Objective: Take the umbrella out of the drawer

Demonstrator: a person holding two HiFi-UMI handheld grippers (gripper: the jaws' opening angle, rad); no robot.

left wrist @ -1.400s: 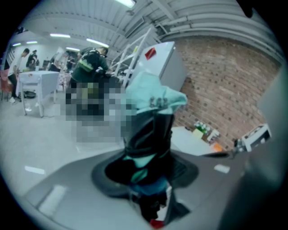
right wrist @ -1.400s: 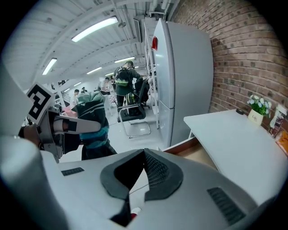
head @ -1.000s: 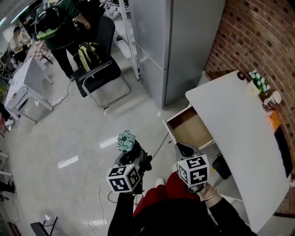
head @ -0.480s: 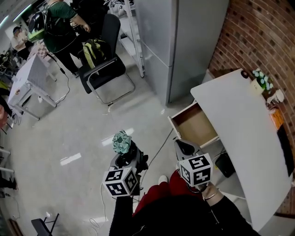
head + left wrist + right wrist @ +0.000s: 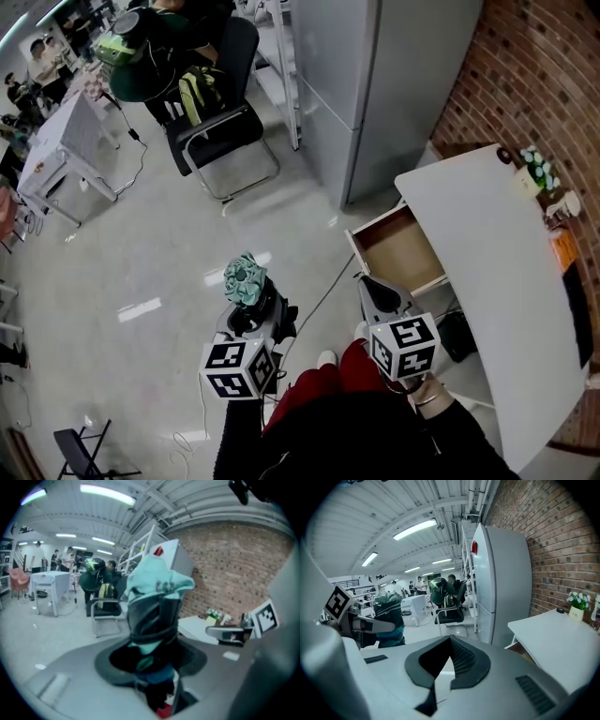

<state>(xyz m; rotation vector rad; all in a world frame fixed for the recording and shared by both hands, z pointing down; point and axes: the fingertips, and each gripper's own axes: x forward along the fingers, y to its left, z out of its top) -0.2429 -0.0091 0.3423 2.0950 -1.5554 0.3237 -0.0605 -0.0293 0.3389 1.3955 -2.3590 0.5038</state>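
– Grey polished floor (image 5: 141, 253) fills most of the head view, with a brick wall and a white desk (image 5: 497, 281) off to the right of both tools. What are the tools doing?

– I'm working two hand-held tools from afar. The left gripper (image 5: 251, 302) is clamped on the folded umbrella (image 5: 244, 279). It is a teal bundle with a dark strap round it, standing up between the jaws and poking out past their tips. The right gripper (image 5: 375, 289) has its jaws together with nothing between them.

– And the drawer?

– The drawer (image 5: 398, 248) is pulled out from under the desk. It sits just beyond the tip of the right gripper and well off to the right of the left gripper. Its brown bottom shows bare, and I see nothing lying in it.

– What has just changed?

– Over the last second the left gripper has carried the umbrella a little farther from the drawer, out over open floor. The grip has not changed. The right gripper has stayed near the drawer front with its jaws together throughout.

– So where does that leave the job?

– I judge the taking-out itself done, since the umbrella is clear of the drawer and firmly held. What remains, if anything, is deciding where to put it down.
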